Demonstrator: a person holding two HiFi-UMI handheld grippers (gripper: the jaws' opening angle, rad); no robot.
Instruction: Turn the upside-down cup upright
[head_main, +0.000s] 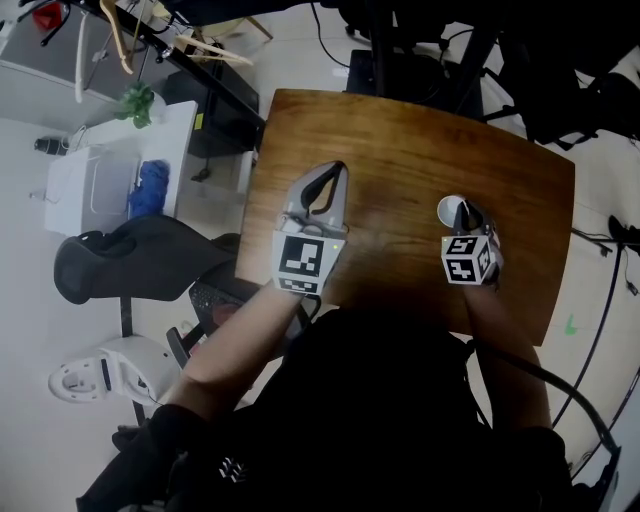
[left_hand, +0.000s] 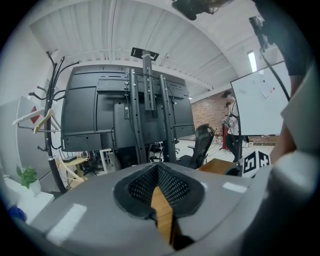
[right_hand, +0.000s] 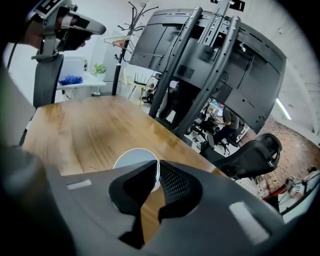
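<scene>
The cup (right_hand: 131, 159) sits at the tips of the right gripper (right_hand: 156, 167). In the right gripper view its thin white rim runs straight into the narrow slot between the two jaws. The left jaw lies across the cup's pale round face and the right jaw sits outside the wall, so the jaws are nearly together and pinch the cup by the right-hand side of its rim. The round face, ringed by the rim, is turned up toward the camera. I cannot tell whether the cup touches the counter (right_hand: 75, 125) or hangs just above it.

From the head view the cup (head_main: 450, 209) shows as a small white disc over the right half of the counter (head_main: 400, 140). It sits just beyond the right gripper (head_main: 465, 213), on the far side of its marker cube (head_main: 468, 258). This gripper slopes down toward the wood, and the forearm behind it comes in from the near edge.

The left gripper (head_main: 338, 170) is over the left half of the counter, well apart from the cup, lying close to level and pointing toward the far edge. In its own view the left gripper (left_hand: 157, 167) has its jaws closed tip to tip, with only bare wood showing through the gap behind the tips.
</scene>
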